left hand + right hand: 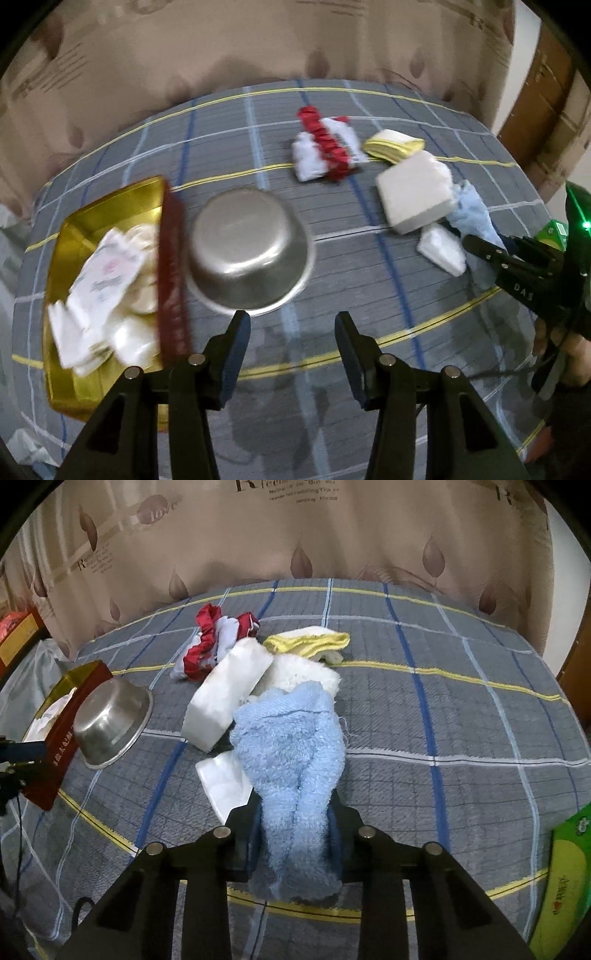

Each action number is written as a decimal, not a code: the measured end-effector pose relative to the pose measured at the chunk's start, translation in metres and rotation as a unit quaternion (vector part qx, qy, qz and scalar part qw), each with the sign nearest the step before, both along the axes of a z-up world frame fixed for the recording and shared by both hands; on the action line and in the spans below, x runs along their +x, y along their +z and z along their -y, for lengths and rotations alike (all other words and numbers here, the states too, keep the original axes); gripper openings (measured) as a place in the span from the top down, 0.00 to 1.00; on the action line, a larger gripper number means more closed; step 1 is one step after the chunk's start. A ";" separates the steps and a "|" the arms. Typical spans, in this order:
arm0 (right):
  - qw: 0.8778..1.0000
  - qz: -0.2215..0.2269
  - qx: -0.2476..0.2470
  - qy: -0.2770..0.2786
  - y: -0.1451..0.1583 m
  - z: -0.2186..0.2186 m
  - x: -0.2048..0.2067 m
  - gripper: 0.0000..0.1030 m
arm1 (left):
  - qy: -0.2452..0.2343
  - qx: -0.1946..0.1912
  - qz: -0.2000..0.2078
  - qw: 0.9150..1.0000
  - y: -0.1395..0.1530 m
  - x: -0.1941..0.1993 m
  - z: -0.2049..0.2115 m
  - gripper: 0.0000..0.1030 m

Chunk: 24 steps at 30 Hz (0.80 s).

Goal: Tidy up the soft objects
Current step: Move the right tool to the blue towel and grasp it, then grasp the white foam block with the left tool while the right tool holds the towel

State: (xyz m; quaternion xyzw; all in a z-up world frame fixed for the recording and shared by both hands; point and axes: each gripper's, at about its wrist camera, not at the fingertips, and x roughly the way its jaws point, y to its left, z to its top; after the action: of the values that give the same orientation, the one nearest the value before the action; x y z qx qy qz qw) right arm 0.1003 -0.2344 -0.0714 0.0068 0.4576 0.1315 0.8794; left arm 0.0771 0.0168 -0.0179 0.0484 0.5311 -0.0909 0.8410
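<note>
The right hand-held gripper (295,834) is clamped on a fluffy light-blue terry towel (291,746), which bunches thickly between its jaws over the grey plaid bedspread (461,709). The left hand-held gripper (291,332) has its jaws spread wide with nothing between them, just before an upturned, shiny steel bowl (249,247). Beside the bowl sits a gold-lined box (107,206) holding white crinkly packets. Farther off lie a blocky white folded cloth (229,694), a ruffled red-and-white fabric (210,642) and a yellow-edged cloth (310,642) (all soft, loosely heaped).

Dim, motion-blurred left view; fisheye-warped edges
</note>
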 end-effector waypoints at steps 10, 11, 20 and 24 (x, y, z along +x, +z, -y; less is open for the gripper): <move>0.999 0.027 0.014 -0.031 0.023 0.020 -0.010 0.74 | -0.055 -0.007 0.005 0.998 0.003 0.018 0.062 0.53; 0.999 0.028 0.016 -0.034 0.024 0.023 -0.010 0.74 | -0.060 -0.010 0.006 0.998 0.006 0.021 0.069 0.53; 0.996 0.026 0.039 -0.072 0.027 0.051 -0.005 0.75 | -0.066 -0.034 0.008 0.997 0.018 0.058 0.119 0.53; 0.995 0.024 0.050 -0.083 0.026 0.061 -0.004 0.75 | -0.059 -0.040 -0.015 0.997 0.012 0.075 0.137 0.53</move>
State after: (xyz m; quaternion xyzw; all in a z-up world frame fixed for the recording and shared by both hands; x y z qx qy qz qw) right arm 0.0967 -0.2958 -0.0452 0.0858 0.4268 0.0814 0.8966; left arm 0.1525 -0.1206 -0.0063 0.0443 0.5361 -0.1620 0.8273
